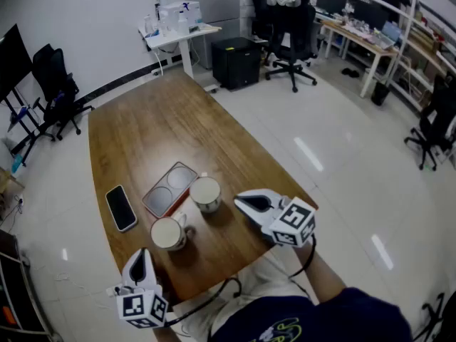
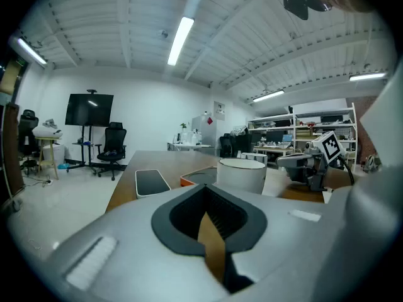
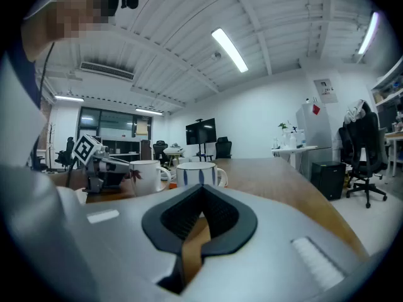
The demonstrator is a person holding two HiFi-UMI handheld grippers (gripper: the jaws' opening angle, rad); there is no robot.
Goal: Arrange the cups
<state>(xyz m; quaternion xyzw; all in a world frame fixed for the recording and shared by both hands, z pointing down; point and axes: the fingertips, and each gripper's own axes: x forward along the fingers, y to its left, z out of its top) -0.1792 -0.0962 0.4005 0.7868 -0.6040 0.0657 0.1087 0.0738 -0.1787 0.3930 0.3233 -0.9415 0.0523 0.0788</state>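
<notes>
Wooden table (image 1: 157,127), long, set at a slant in an open office with a pale glossy floor. Black office chairs (image 1: 288,27), a white desk (image 1: 178,38) and a black cabinet (image 1: 236,61) stand beyond its far end.

On the near part of the table:
- grey tray (image 1: 158,199) with a red edge and two round recesses, both unfilled, lying flat.
- dark phone (image 1: 121,207), face up, just left of the tray, not touching it.
- striped cup (image 1: 205,193), white with blue vertical stripes, upright, right at the tray's near right corner.
- second cup (image 1: 169,234), white with a small leaf mark on its side, upright, just nearer than the tray and left of the striped cup. The two cups stand close together with a gap between them.

Left gripper (image 1: 140,256): at the table's near edge, just short of the leaf cup and not touching it. Its own view shows the jaws pressed together with nothing between them; the cup stands ahead of the tips.

Right gripper (image 1: 241,201): over the table just right of the striped cup, tips pointing toward it, apart from it. Jaws closed, nothing held; both cups show ahead of it in its own view, with the left gripper behind them.
</notes>
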